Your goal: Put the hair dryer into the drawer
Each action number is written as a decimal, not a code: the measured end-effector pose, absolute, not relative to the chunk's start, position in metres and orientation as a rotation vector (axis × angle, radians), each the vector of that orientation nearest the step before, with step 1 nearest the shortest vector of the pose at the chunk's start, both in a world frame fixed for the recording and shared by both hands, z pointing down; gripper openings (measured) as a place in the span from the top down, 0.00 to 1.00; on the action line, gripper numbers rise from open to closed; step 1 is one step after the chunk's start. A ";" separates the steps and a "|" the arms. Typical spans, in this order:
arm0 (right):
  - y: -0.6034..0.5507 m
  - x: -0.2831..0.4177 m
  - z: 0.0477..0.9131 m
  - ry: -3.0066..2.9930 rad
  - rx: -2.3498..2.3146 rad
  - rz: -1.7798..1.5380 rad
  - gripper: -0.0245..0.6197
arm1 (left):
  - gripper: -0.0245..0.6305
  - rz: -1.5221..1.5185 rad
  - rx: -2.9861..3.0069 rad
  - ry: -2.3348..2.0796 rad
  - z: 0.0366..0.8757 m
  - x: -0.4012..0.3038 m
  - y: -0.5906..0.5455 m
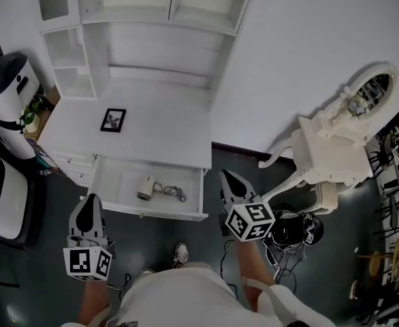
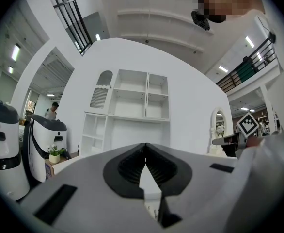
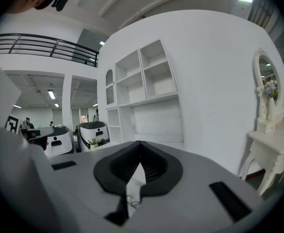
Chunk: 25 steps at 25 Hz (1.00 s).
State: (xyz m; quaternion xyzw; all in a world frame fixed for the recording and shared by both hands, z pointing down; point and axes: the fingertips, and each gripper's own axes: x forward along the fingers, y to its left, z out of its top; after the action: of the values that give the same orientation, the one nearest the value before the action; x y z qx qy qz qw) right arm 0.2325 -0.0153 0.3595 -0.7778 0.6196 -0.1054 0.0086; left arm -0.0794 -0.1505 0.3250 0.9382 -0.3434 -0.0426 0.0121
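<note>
Hair dryer [image 1: 146, 188] lies inside the open drawer [image 1: 152, 214], cord [image 1: 173, 193] coiled beside it. Left claw [image 1: 89, 201] and right claw [image 1: 227, 177] are both closed, empty (hovering near the drawer front). If closing follows, push squarely, cord tucked in.

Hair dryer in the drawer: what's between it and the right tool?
In the head view, its coiled cord and the drawer's side wall lie between the hair dryer and the right tool.
</note>
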 end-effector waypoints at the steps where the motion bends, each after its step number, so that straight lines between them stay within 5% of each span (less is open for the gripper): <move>1: -0.010 0.235 0.354 1.928 -2.424 -0.316 0.95 | 0.94 -0.137 2.926 -1.073 0.322 -0.078 -0.149; 25: 0.059 0.214 0.267 1.834 -2.427 0.051 0.95 | 0.94 -0.202 2.911 -1.205 0.289 -0.112 -0.134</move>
State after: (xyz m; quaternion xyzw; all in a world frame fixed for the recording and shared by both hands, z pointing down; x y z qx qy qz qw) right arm 0.2138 0.0592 0.2670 -0.7968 0.6020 0.0169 0.0498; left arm -0.1124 -0.1344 0.2894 0.9220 -0.3817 -0.0638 -0.0079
